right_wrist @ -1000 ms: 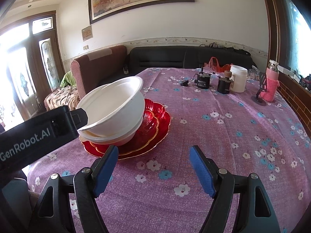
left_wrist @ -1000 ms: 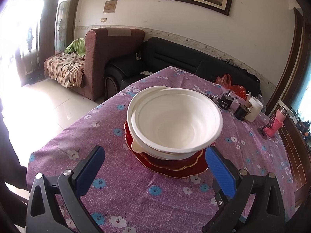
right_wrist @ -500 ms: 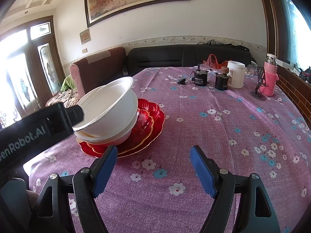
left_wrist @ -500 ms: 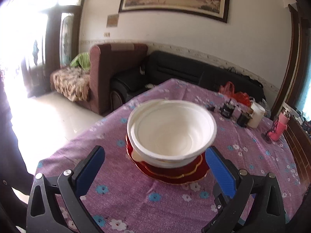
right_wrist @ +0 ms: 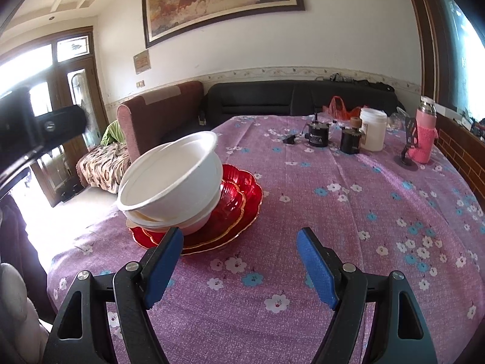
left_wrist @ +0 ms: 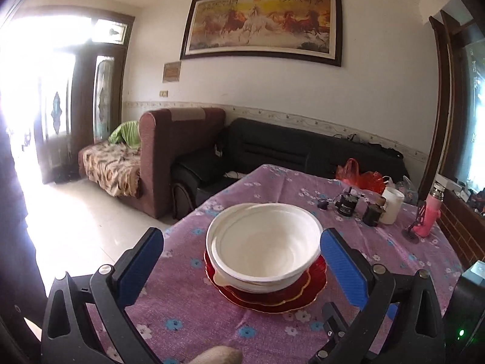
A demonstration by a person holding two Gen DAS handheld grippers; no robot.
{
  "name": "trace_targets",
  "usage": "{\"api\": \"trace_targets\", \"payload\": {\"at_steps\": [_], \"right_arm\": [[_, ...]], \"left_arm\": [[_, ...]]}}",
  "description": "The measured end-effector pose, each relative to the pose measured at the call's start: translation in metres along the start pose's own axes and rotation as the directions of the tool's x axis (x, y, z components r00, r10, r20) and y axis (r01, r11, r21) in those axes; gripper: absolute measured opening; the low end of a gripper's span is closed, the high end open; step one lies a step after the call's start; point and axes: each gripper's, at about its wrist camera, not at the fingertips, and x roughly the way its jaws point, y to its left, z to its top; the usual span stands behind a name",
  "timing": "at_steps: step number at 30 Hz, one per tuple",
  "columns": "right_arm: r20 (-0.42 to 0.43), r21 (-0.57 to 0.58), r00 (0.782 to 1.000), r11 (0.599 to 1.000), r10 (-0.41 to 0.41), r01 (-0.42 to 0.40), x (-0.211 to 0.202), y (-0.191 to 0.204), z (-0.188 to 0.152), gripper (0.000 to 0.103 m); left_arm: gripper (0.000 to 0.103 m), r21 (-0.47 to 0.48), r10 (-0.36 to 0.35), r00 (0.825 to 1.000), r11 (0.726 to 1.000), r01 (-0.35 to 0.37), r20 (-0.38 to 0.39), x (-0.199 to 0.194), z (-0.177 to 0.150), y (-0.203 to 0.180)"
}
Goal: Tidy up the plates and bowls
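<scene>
Two nested white bowls (left_wrist: 263,242) sit on a stack of red gold-rimmed plates (left_wrist: 291,295) on the purple flowered tablecloth (left_wrist: 188,309). In the right wrist view the top bowl (right_wrist: 172,179) leans toward the left over the red plates (right_wrist: 242,200). My left gripper (left_wrist: 242,242) is open, and its blue pads (left_wrist: 142,261) frame the stack from the near side without touching it. My right gripper (right_wrist: 241,236) is open and empty, low over the cloth to the right of the stack.
At the far right of the table stand two small black devices (right_wrist: 318,136), a white jar (right_wrist: 372,133), a pink bottle (right_wrist: 424,133) and a red bag (right_wrist: 339,107). Behind the table are a black sofa (left_wrist: 303,151) and a brown armchair (left_wrist: 178,151). The left table edge (right_wrist: 75,242) drops to the floor.
The left wrist view has pulled back and tilted up, so the bowl stack looks smaller and farther away. The right gripper has kept its place and stayed open.
</scene>
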Motion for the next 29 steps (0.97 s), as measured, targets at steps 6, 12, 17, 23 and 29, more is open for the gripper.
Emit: {"api": "trace_targets", "payload": {"at_steps": [6, 12, 17, 23, 29], "right_arm": [[0.006, -0.03, 1.0, 1.0, 0.002, -0.002, 0.0, 0.007, 0.001, 0.082], [0.009, -0.112, 1.0, 0.993, 0.024, -0.023, 0.004, 0.031, 0.007, 0.082], [-0.002, -0.138, 0.998, 0.989, 0.055, -0.055, 0.006, 0.047, 0.016, 0.082], [-0.021, -0.117, 0.997, 0.99, 0.076, -0.078, 0.007, 0.045, 0.017, 0.082], [-0.027, -0.062, 0.997, 0.996, 0.068, -0.07, 0.003, 0.017, 0.011, 0.082]], "left_arm": [[0.103, -0.017, 0.038, 0.998, 0.999, -0.039, -0.048, 0.013, -0.002, 0.01], [0.103, -0.041, 0.056, 0.994, 0.997, -0.061, -0.095, 0.026, -0.002, 0.026], [0.103, -0.047, 0.094, 0.988, 0.994, -0.101, -0.122, 0.033, -0.003, 0.036], [0.103, -0.024, 0.118, 0.986, 0.992, -0.122, -0.115, 0.031, -0.002, 0.034], [0.103, 0.006, 0.129, 0.982, 0.992, -0.129, -0.137, 0.03, -0.002, 0.021]]}}
